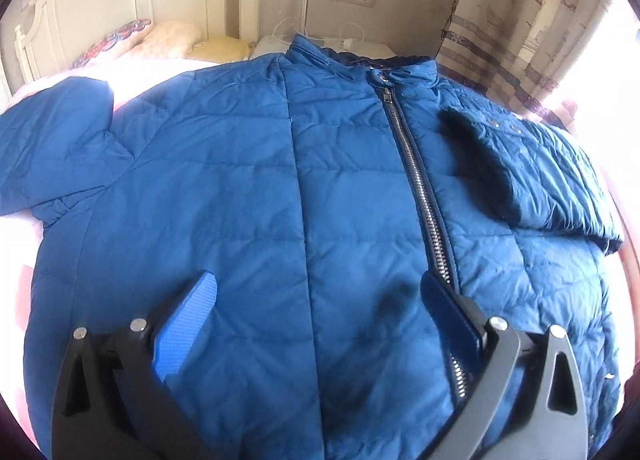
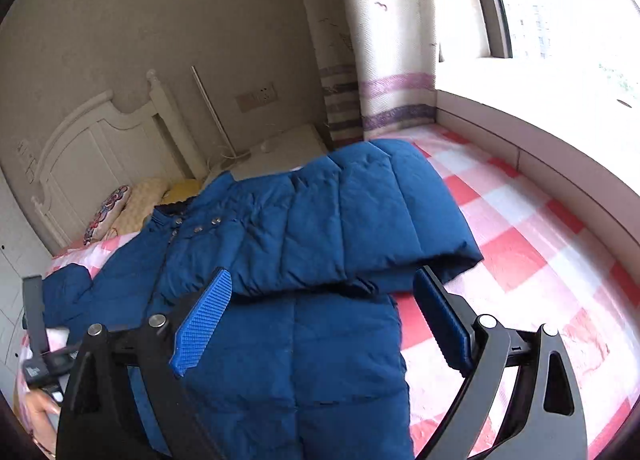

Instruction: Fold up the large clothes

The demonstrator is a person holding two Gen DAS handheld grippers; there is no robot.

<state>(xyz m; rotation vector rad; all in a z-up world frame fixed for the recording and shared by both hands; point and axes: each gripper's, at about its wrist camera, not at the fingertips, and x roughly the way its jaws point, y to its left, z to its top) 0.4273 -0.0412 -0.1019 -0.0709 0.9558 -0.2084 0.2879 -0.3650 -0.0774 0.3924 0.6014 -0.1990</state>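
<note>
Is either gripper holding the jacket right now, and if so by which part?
Nothing is held. The left gripper and the right gripper both stand open over the blue jacket, with no fabric pinched between the pads.

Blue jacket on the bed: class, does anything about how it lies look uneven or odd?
Yes. The blue jacket lies lopsided: one sleeve is folded over the chest beside the zip, while the other sleeve sprawls out onto the checked bedsheet.

Deep blue quilted jacket with silver zipper, red, pink and white checked bedsheet, cream headboard, cream curtain with purple stripes, blue-padded black fingers
</note>
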